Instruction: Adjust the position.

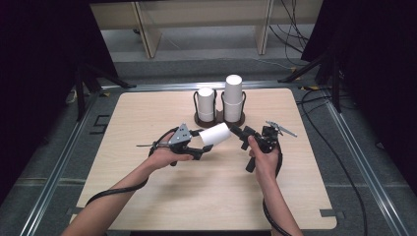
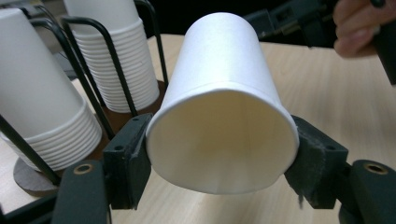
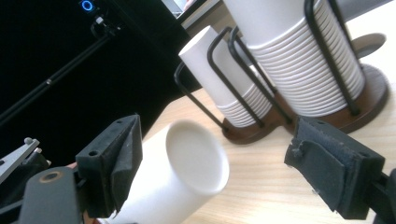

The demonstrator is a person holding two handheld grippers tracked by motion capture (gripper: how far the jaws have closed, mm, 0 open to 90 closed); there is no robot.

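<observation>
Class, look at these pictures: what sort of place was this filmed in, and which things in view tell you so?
Probably a lab recording rig, not a café: a bare wooden table ringed by black curtains, loose cables on the floor, and handheld grippers handling a paper cup.

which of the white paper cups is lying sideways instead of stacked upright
The single paper cup clamped at its rim end in the left tongs lies sideways above the table. The shorter stack and taller stack stand upright in the wire holder.

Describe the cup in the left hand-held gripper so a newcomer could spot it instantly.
Start at the light wooden table and find the wire rack of stacked white cups at its far middle. Just in front of it, the left hand-held gripper is shut on a single paper cup. Unlike the upright stacked cups, this one lies on its side, held above the table.
</observation>
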